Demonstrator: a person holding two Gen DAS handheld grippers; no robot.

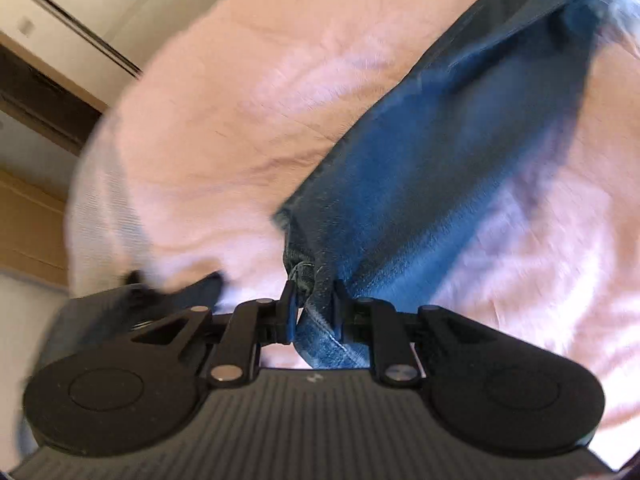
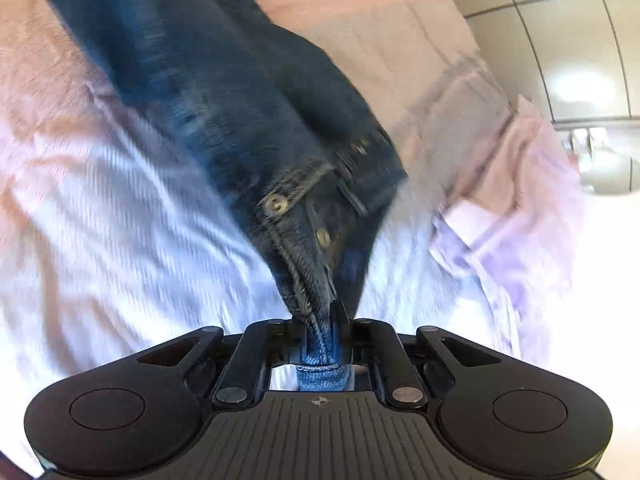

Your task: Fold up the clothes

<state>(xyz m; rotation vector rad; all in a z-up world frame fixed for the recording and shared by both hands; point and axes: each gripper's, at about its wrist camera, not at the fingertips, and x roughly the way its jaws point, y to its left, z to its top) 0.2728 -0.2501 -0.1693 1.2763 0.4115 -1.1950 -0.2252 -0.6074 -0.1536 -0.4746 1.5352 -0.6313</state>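
**A:** So both grippers have the jeans (image 1: 420,152)? Left gripper (image 1: 314,300) looks clamped on a bunched hem edge.

**B:** Yep, right gripper (image 2: 320,320) is clenched on the waistband. The jeans stretch lengthwise away from both tools, over the pink sheet (image 1: 240,100). Only the right view shows the 2 rivets (image 2: 275,203) and the fly.
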